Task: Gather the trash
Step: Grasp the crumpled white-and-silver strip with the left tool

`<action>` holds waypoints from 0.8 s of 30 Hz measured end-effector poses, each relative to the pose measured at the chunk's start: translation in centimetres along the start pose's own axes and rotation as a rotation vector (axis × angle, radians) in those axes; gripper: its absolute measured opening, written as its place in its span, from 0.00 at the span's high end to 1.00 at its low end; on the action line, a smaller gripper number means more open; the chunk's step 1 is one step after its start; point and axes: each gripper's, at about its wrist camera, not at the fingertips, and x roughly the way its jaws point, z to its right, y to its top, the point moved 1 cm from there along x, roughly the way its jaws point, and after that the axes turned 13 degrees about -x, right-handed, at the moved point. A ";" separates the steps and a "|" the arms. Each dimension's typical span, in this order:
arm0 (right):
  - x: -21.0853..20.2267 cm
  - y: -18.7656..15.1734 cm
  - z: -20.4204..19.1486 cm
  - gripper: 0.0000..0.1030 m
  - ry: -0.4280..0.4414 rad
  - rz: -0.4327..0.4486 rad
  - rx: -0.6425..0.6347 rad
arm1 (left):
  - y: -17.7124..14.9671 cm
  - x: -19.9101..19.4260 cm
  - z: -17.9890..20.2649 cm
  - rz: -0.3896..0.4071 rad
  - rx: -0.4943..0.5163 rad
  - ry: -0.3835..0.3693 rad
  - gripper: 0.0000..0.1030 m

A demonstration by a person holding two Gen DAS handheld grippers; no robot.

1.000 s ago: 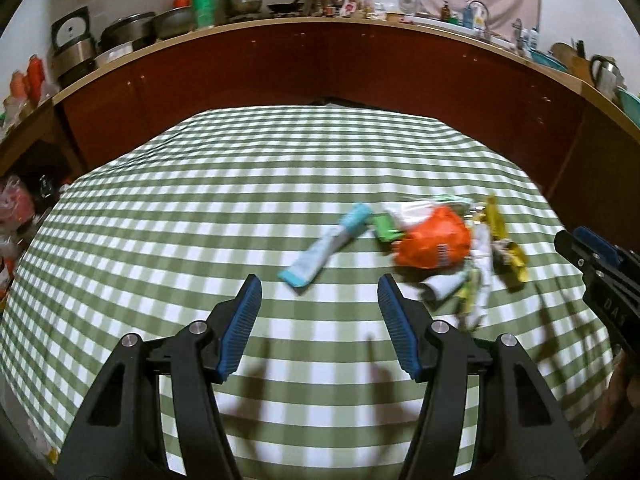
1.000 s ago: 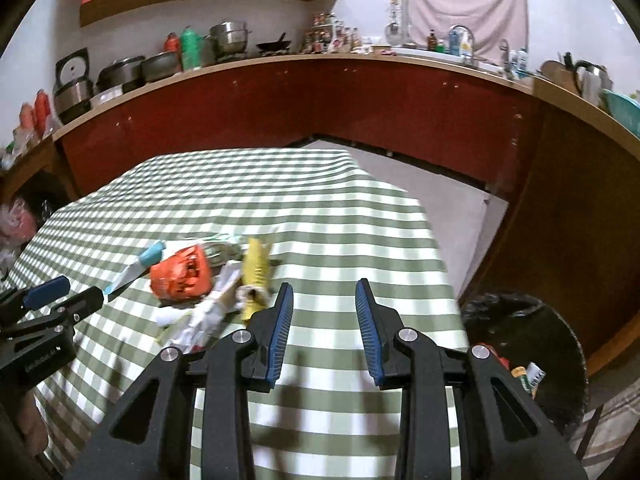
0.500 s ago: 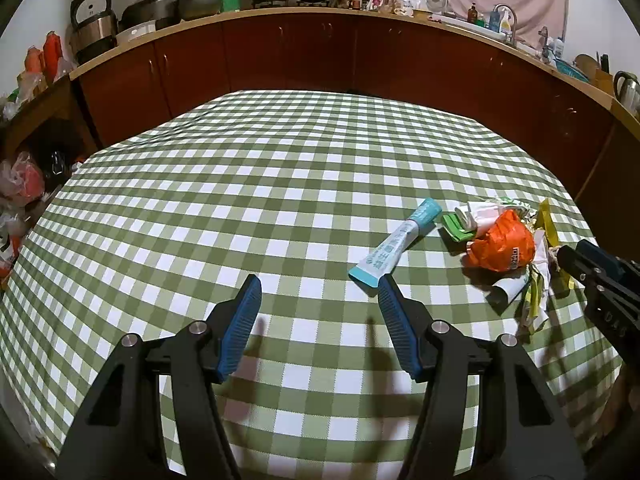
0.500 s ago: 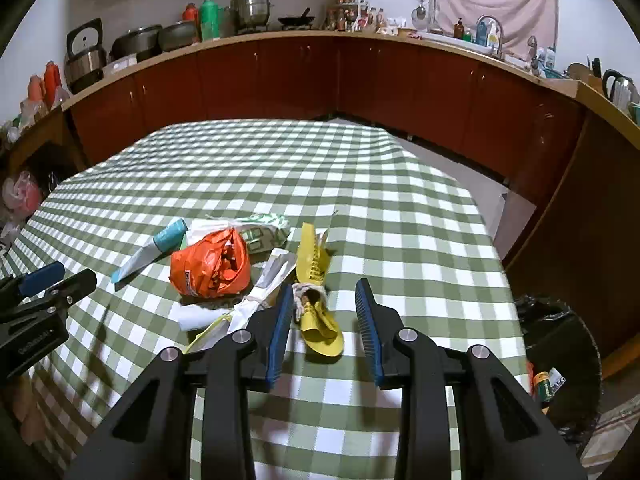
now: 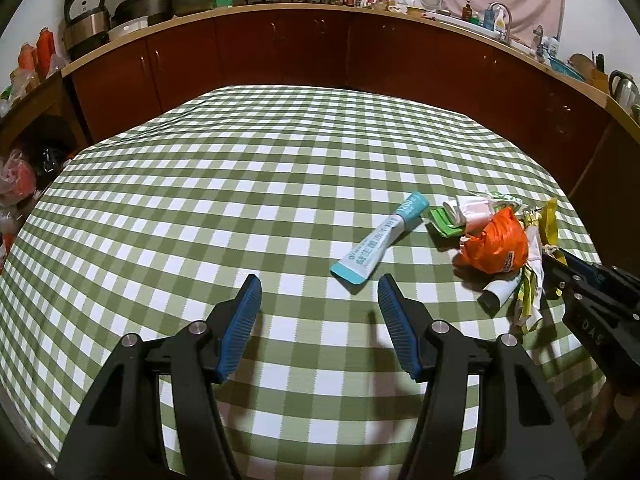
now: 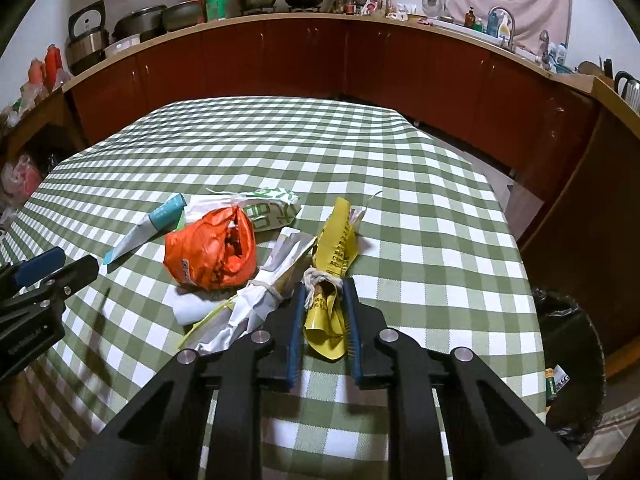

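A heap of trash lies on the green checked tablecloth [image 6: 420,208]: an orange plastic bag [image 6: 212,252], a teal and white tube [image 6: 146,228], a green-printed white wrapper [image 6: 272,208], a tied white wrapper [image 6: 264,296] and a yellow wrapper [image 6: 336,248] knotted with string. My right gripper [image 6: 324,288] is closing, and its blue pads sit on either side of the yellow wrapper's knotted end, touching it. My left gripper [image 5: 319,284] stands open above bare cloth, with the tube [image 5: 380,240] just beyond its right finger and the orange bag [image 5: 494,246] further right.
A black-lined trash bin [image 6: 568,340] with some litter inside stands on the floor off the table's right edge. Dark red cabinets [image 5: 320,52] with pots and bottles on the counter run around the far side. Bags [image 5: 16,180] crowd the floor at left.
The right gripper has come down over the yellow wrapper and narrowed its jaws around the knot. Both views have shifted towards the heap; the left gripper stayed open.
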 end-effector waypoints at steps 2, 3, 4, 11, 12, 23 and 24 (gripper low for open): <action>-0.4 -0.1 0.0 0.81 -0.011 0.011 -0.002 | -0.1 -0.1 0.4 0.000 0.002 -0.005 0.43; -0.7 -0.1 0.1 0.81 -0.017 0.019 -0.001 | -0.2 -0.2 0.7 0.000 0.004 -0.008 0.43; -0.9 -0.2 0.2 0.81 -0.021 0.024 0.000 | -0.3 -0.3 1.1 0.000 0.009 -0.013 0.43; -2.6 -1.2 1.8 0.82 -0.057 0.048 0.026 | -1.1 -1.1 4.0 0.001 0.046 -0.056 0.43; -2.9 -1.5 2.2 0.82 -0.065 0.051 0.032 | -1.3 -1.1 4.6 0.000 0.054 -0.063 0.43; -5.2 -4.8 7.0 0.81 -0.147 0.067 0.109 | -3.2 -1.9 10.1 -0.001 0.142 -0.114 0.43; -5.4 -5.1 7.4 0.81 -0.153 0.067 0.117 | -3.4 -1.9 10.5 -0.002 0.148 -0.114 0.43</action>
